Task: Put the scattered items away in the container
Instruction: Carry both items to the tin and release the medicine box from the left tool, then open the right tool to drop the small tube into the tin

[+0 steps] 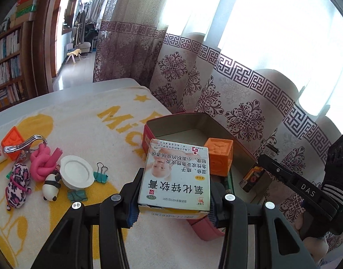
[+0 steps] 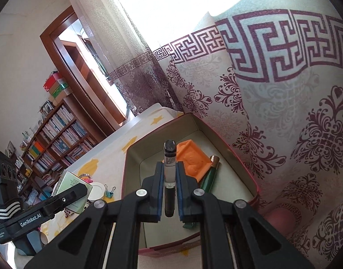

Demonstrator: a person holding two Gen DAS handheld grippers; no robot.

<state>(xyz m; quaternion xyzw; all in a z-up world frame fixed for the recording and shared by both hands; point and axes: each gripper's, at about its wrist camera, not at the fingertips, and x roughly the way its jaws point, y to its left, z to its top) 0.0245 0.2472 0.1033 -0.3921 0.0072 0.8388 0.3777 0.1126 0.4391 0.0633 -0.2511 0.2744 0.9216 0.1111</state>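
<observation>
The left gripper [image 1: 173, 192] clamps a printed ointment box [image 1: 174, 177], its long axis running forward from the fingers. The right gripper [image 2: 168, 190] pinches a slim vial [image 2: 169, 172] pointing forward, over the red tin [image 2: 216, 132] holding an orange block [image 2: 194, 159].

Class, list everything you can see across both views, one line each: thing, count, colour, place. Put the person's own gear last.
tin: 1, red, on towel by curtain
cube: 1, orange, in tin
pen: 1, green, in tin
cube: 1, orange, towel's left
dish: 1, white, on towel
binder clip: 1, green, beside dish
panda: 1, black-white, on towel
box: 1, white, in left gripper
vial: 1, clear, black cap, in right gripper
</observation>
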